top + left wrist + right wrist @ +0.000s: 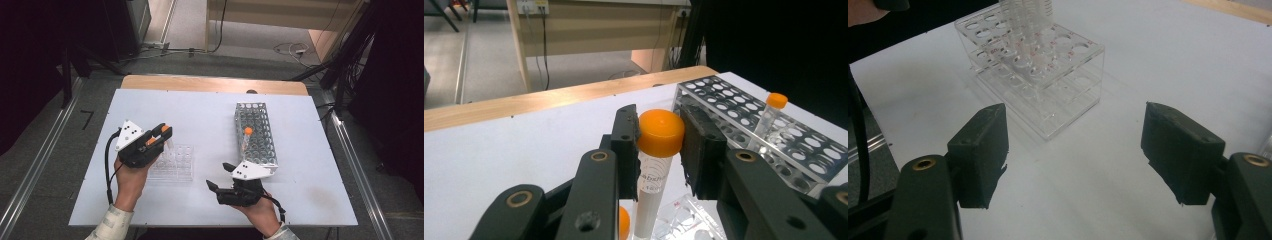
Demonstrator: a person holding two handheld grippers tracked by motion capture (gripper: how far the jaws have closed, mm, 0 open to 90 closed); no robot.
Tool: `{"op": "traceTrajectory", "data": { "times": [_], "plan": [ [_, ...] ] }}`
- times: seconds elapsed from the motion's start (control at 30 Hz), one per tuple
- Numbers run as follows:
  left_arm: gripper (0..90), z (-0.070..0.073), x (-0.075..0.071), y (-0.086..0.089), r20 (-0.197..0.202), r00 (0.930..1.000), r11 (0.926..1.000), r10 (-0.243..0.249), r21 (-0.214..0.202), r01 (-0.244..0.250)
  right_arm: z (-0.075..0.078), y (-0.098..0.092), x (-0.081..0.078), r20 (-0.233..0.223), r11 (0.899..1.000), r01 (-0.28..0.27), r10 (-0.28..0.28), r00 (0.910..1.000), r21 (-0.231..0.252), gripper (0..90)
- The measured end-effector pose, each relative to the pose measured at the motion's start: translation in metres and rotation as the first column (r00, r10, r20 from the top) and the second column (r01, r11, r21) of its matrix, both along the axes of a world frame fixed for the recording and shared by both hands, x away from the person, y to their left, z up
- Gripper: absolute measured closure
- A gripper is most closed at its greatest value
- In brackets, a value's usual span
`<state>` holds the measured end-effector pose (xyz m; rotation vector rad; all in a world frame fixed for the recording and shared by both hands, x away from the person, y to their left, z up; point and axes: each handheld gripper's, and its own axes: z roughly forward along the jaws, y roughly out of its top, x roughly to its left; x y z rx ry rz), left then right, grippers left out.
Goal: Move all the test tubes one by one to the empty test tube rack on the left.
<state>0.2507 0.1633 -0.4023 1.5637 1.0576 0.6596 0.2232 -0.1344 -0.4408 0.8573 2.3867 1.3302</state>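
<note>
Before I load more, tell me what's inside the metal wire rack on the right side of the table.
One orange-capped tube stands upright in the metal rack; the holes around it look empty. The near end is covered by the right gripper and its grey plate, so those holes can't be checked.

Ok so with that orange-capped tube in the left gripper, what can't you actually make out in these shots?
- Tube bottom: cut off by the left gripper view's lower edge, so its tip and the clear rack hole beneath are hidden.
- Tube's printed lettering: partly covered by a jaw, too blurred to read.
- High view: left gripper covers the tube body.
- White rack's near end: behind the right gripper's grey plate.
</note>
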Motion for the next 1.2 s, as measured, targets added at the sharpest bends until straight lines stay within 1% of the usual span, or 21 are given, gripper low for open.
{"op": "traceTrajectory", "data": {
  "times": [0.2,0.33,0.53,0.77,0.93,1.03,1.07,1.13,1.2],
  "plan": [
    [69.7,-0.004,0.002,-0.001,-0.011,0.9999,0.9999,0.002,0.01,-0.002,0.0,0.0,0.0,0.0,1.0,0.001,-0.001,1.0,0.0,25.4],
    [69.7,-0.009,0.003,-0.002,-0.013,0.9999,0.9999,0.006,0.009,-0.006,0.0,-0.001,0.0,0.0,1.0,0.001,-0.001,1.0,-0.001,25.5],
    [69.6,-0.019,0.001,-0.007,-0.014,0.9998,0.9993,0.011,0.036,-0.011,0.0,-0.002,-0.001,0.004,1.0,0.001,-0.001,1.0,0.0,25.5],
    [69.5,-0.027,0.0,-0.01,-0.019,0.9995,0.9982,0.027,0.054,-0.026,0.001,-0.002,-0.001,0.004,1.0,0.003,-0.003,1.0,0.001,25.5],
    [69.2,-0.031,-0.001,-0.01,-0.021,0.9991,0.9981,0.036,0.051,-0.035,0.0,-0.003,-0.001,0.004,1.0,0.005,-0.005,1.0,-0.002,25.5],
    [68.6,-0.031,-0.001,-0.01,-0.023,0.9992,0.9985,0.032,0.045,-0.031,0.001,-0.003,-0.001,0.004,1.0,0.005,-0.005,1.0,0.0,25.5],
    [67.5,-0.031,-0.001,-0.01,-0.024,0.9993,0.9987,0.029,0.043,-0.028,0.001,-0.003,-0.001,0.005,1.0,0.005,-0.005,1.0,-0.001,25.5],
    [62.6,-0.031,-0.001,-0.009,-0.027,0.9994,0.9993,0.02,0.033,-0.019,0.001,-0.003,-0.001,0.006,1.0,0.005,-0.005,1.0,0.0,25.5],
    [61.2,-0.031,-0.001,-0.009,-0.022,0.9996,0.9995,0.019,0.027,-0.019,0.0,-0.003,-0.001,0.006,1.0,0.004,-0.004,1.0,-0.002,25.5]
  ]
}}
